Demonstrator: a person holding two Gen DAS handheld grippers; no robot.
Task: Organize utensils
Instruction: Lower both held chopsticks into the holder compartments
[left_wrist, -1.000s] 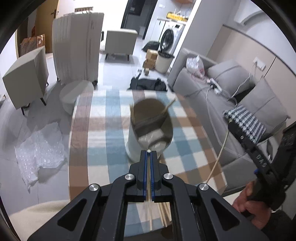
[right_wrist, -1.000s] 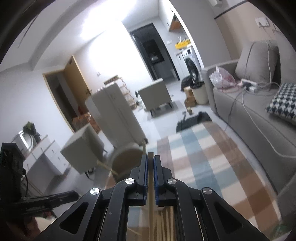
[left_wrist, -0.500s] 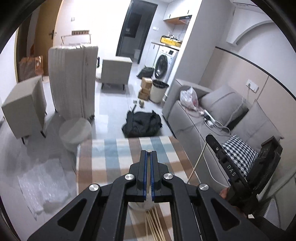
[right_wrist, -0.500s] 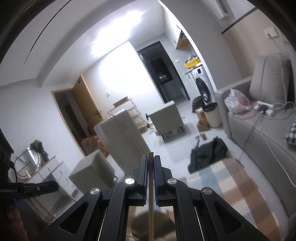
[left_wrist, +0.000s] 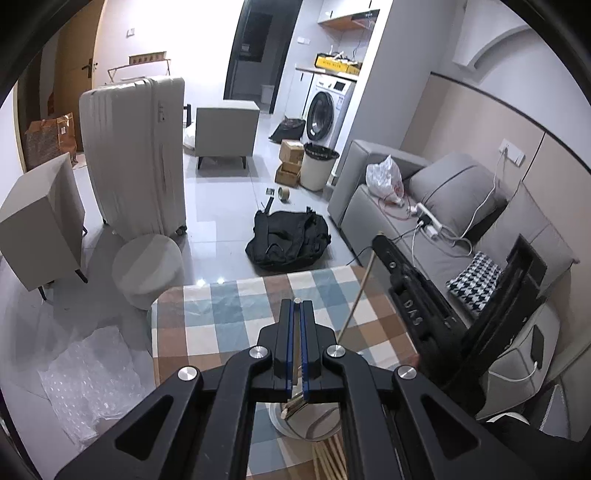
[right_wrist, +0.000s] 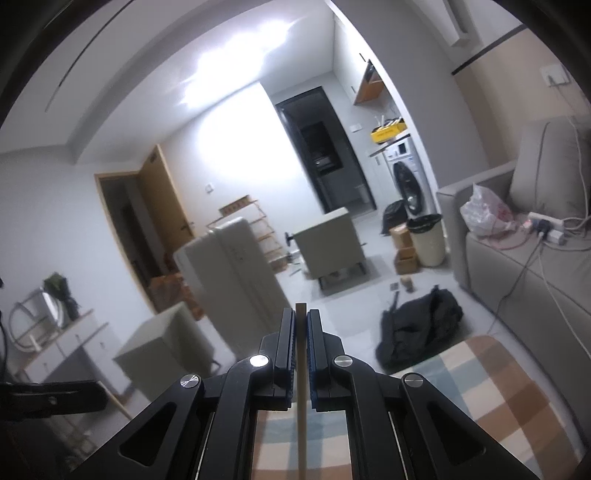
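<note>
Both grippers clamped: right gripper on a chopstick, left gripper on another thin stick; several chopsticks still loose by the holder

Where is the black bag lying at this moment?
In the left wrist view the black bag lies on the floor just beyond the checkered table's far edge, between the white suitcase and the grey sofa.
</note>
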